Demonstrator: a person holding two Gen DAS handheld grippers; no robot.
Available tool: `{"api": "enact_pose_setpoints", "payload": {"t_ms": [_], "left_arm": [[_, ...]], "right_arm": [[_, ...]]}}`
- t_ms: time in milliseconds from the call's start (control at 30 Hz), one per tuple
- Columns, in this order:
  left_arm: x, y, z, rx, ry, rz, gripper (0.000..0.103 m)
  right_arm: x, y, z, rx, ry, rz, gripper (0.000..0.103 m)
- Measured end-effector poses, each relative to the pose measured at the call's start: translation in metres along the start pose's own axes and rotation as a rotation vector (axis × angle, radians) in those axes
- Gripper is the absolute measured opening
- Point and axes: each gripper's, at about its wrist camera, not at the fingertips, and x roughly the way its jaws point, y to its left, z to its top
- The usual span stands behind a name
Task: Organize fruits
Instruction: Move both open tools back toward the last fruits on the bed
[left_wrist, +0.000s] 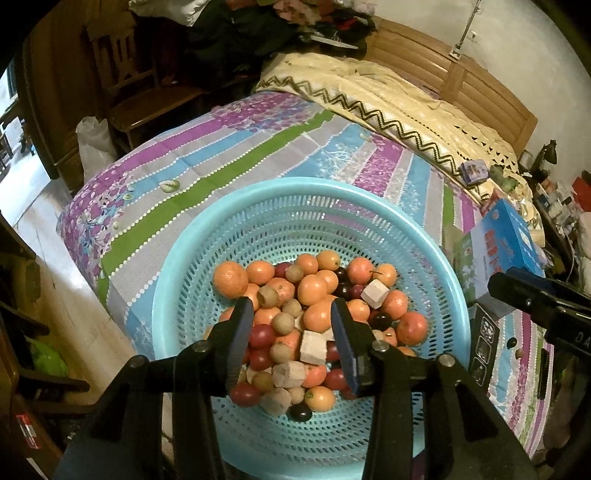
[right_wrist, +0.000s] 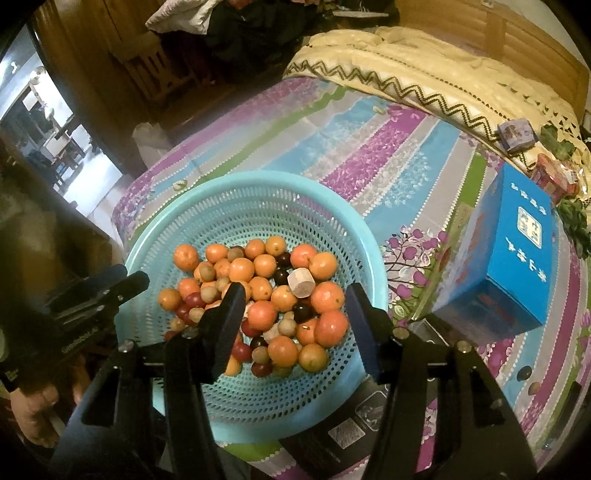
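One basket (right_wrist: 369, 258); one blue box (right_wrist: 517, 266); four pale cut chunks (left_wrist: 375, 293) visible; small fruits too heaped to count.

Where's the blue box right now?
In the right wrist view, the blue box stands on the striped bedspread, right of the turquoise basket.

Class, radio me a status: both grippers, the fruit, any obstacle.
Left gripper open, empty. Right gripper open, empty. Mixed fruit piled in blue basket. Pale blocks among the fruit.
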Motion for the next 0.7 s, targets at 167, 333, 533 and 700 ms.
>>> {"api": "enact_pose_setpoints", "payload": {"t_ms": [167, 333, 533, 700], "left_arm": [[-0.02, -0.014, -0.023, 0.037, -0.053, -0.014, 0.055], [-0.037, -0.036, -0.061, 0.093, -0.063, -0.06, 0.055], [-0.048, -0.069, -0.092, 0.178, -0.063, -0.102, 0.056], [-0.046, -0.096, -0.098, 0.208, -0.062, -0.119, 0.056]], "right_arm": [[-0.027, 0.004, -0.031, -0.005, -0.058, -0.001, 0.057], [-0.061, 0.005, -0.081, -0.01, -0.126, -0.025, 0.057], [-0.078, -0.011, -0.139, 0.036, -0.123, -0.045, 0.063], [-0.082, -0.031, -0.167, 0.087, -0.098, -0.049, 0.067]]}}
